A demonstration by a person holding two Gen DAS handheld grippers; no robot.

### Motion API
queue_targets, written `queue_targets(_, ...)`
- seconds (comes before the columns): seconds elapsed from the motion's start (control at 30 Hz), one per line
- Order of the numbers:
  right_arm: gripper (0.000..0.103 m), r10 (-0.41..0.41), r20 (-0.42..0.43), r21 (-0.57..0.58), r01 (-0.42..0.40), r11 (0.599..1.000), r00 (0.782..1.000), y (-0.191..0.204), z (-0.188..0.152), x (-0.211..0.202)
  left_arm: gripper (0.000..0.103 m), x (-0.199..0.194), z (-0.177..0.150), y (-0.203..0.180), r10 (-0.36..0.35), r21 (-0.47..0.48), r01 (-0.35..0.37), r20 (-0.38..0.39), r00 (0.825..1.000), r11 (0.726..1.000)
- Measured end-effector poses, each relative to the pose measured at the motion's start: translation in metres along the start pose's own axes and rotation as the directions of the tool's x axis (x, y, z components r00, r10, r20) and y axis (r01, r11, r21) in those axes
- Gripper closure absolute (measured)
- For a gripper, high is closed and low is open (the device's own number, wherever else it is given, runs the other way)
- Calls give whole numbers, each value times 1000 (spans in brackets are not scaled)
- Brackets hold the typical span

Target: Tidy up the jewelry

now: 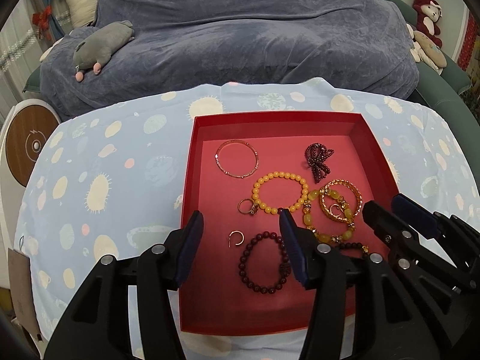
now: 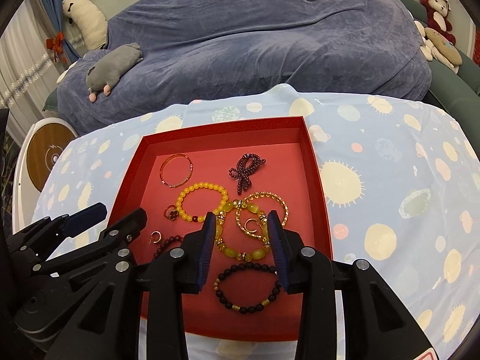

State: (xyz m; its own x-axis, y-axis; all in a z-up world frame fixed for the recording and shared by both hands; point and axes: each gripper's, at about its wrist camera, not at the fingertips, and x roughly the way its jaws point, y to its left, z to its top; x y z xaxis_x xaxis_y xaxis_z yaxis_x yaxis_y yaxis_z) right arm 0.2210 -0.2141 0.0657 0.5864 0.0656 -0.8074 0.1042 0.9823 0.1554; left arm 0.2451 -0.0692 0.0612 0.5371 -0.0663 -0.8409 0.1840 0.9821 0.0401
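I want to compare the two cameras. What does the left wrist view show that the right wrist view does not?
Only the left wrist view shows the whole dark red bracelet. Only the right wrist view shows the whole black bracelet; the left view shows just a part of it. Both show the red tray, the yellow bead bracelet, the thin bangle and both open hand-held grippers, left and right.

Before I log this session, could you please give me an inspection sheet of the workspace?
Surface: table under a light blue patterned cloth.
Job's things: red tray holding a thin gold bangle, yellow bead bracelet, dark red bead bracelet, purple bead bow, black bead bracelet, gold rings and chunky yellow pieces.
Clutter: nothing seen.
Grippers: left gripper and right gripper both open above the tray, empty.
Cables: nothing seen.
Surroundings: blue blanket, grey plush toy, red plush toy.
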Motion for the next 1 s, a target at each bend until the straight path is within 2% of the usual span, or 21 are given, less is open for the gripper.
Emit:
queue_targets(0.27,57,-8,23,48,7,999,1000,-3,-18,-40,39,-40,-22,4,8,-18,-8,37,999,1000)
queue_targets(0.47,51,-50,42,0,50,999,998,4,-39,-67,36,-62,-44,7,9,-23,-8,45,999,1000)
queue_targets(0.7,36,-68,56,-13,69,998,996,2,-68,-91,30,-80,-73,9,22,-32,-21,41,999,999)
queue_targets(0.87,21,-92,49,2,92,996,995,-4,-89,-101,27,-88,-93,11,25,-36,-24,38,999,999)
queue_targets(1.0,18,-92,39,13,92,996,995,-7,-101,-107,19,-94,-107,10,38,-31,-37,47,998,999)
